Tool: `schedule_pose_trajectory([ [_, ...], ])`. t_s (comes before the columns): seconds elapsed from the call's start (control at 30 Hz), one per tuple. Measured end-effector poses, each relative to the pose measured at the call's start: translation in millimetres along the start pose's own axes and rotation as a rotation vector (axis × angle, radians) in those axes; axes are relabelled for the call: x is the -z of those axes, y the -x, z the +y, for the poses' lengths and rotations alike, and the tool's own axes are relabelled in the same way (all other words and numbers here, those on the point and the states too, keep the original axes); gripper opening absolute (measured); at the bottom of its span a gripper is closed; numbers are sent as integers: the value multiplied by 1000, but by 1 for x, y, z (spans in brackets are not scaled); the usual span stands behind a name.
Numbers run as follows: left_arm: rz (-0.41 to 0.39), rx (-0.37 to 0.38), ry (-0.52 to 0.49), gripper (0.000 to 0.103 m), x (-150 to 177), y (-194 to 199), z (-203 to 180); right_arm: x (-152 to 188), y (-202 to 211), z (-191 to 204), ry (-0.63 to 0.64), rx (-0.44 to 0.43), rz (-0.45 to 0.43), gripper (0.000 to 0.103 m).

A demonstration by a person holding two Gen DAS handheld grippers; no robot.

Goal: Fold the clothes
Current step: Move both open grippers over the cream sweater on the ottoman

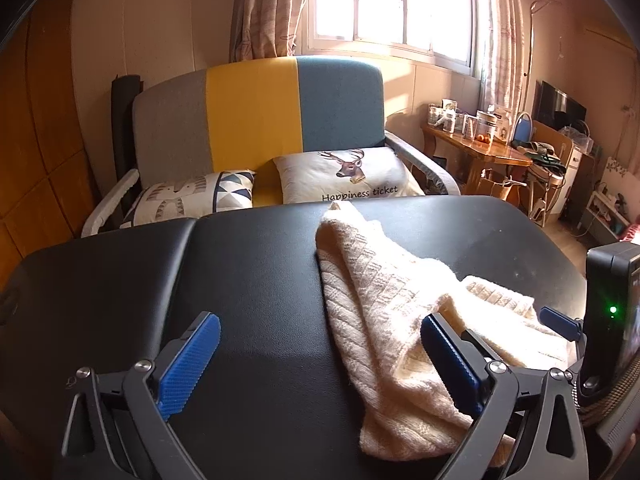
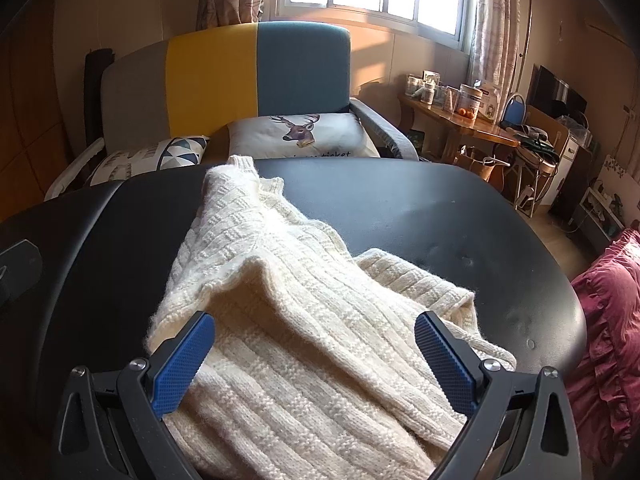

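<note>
Left wrist view: a cream sweater [image 1: 384,304] of chunky cable and ribbed knit is seen lying crumpled on a black padded table [image 1: 248,272], whose smooth leather-like top is crossed by a seam at about 10 o'clock. The left gripper [image 1: 320,360] is held with its jaws spread wide and nothing between them; its blue fingers [image 1: 188,364] are ridged like a fine rasp. One finger is set over bare tabletop at 8 o'clock, the other is touching the sweater's folds at 4 o'clock. A long narrow part of the knit is stretched toward 12 o'clock, nearly to the far table edge. Much bare table is left from 9 to 11 o'clock.

Right wrist view: the sweater [image 2: 304,320] is shown bunched in soft ridges, with a raised fold at the centre and a fuzzy hem at 3 o'clock. The right gripper [image 2: 316,360] is likewise wide apart and holding nothing, both blue fingers [image 2: 444,364] being placed just above the knit. Bare dimpled table [image 2: 460,240] is left from 1 to 3 o'clock, up to its rounded edge. Beyond the far edge a grey, yellow and blue sofa [image 2: 256,72] with printed cushions [image 2: 304,136] is seen at 12 o'clock, and a ruffled red cloth [image 2: 604,340] at 3 o'clock.
</note>
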State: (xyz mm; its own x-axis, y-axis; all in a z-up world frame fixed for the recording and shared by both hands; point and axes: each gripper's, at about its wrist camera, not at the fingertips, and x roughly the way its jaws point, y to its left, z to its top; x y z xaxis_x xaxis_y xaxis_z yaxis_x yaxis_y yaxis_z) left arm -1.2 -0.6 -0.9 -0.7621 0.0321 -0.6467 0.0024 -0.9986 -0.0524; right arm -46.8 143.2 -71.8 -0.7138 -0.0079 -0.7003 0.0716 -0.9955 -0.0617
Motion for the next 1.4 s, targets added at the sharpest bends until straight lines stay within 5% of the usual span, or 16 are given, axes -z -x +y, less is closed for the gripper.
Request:
schedule_pose_trajectory([
  [0.53, 35, 18, -16, 103, 18, -18, 6, 6, 0, 1, 25, -8, 8, 102],
  [0.67, 84, 99, -14, 103, 38, -31, 25, 5, 4, 5, 55, -36, -20, 102],
  [0.77, 168, 186, 59, 103, 57, -43, 52, 4, 3, 5, 80, -99, -38, 102],
  [0.83, 206, 148, 93, 103, 70, -48, 71, -1, 1, -1, 71, -171, -34, 96],
  [0.9, 211, 103, 101, 103, 85, -47, 88, -8, -3, -10, 51, -255, -22, 76],
  [1.2, 301, 91, 317, 103, 138, -47, 170, -93, -76, -9, 63, -545, 153, 74],
  [1.33, 296, 85, 396, 103, 150, -46, 192, -120, -128, 11, 117, -438, 235, 74],
  [1.4, 291, 101, 427, 103, 151, -45, 202, -130, -158, -4, 39, -391, 275, 62],
])
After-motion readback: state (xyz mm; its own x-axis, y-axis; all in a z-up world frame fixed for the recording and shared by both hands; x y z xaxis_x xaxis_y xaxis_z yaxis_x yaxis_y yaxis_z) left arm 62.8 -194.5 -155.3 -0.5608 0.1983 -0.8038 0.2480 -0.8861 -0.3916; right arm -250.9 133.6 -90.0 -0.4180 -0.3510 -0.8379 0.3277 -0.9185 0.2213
